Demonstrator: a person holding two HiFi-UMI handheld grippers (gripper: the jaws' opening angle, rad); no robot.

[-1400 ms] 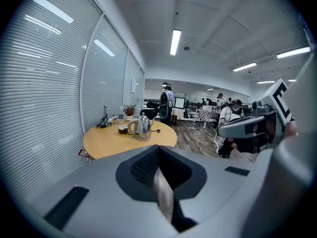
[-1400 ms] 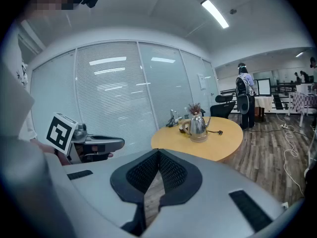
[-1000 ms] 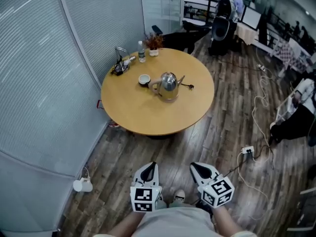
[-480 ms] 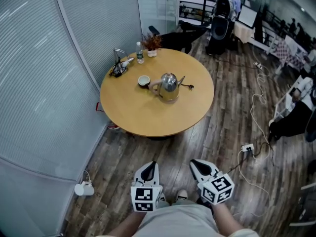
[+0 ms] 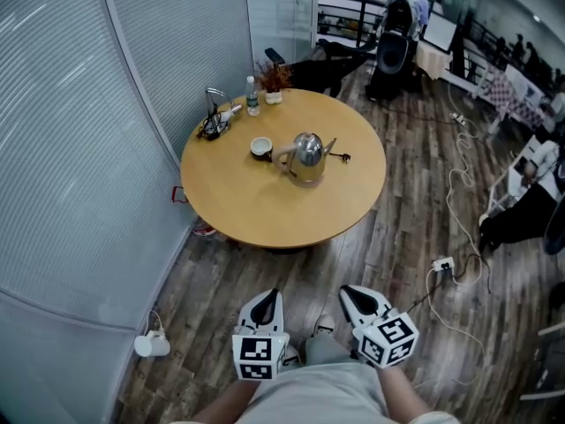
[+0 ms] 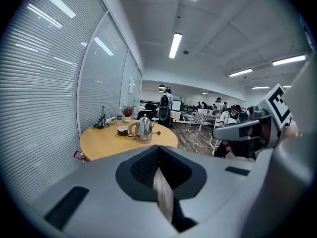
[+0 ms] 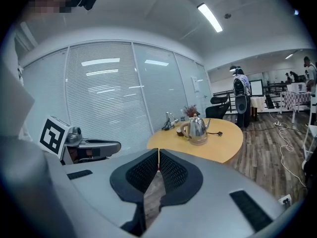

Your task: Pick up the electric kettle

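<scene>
the view has crept forward over the last second. the round wooden table (image 5: 265, 210) sits a little lower in the head view, and a small white object (image 5: 152, 344) on the floor by the glass wall has slid toward the bottom edge. this suggests the person is walking up to the table.

the left gripper (image 5: 268, 297) and right gripper (image 5: 350, 291) are carried low in front of the body, each with its jaws closed together on nothing.

the electric kettle (image 5: 307, 153) stands upright on its base near the table's middle, with a cup (image 5: 259, 147) just beside its handle and its cord on the other side. it is well apart from both grippers, so the pick-up has not begun. the approach must finish and one pair of jaws must open first.
</scene>
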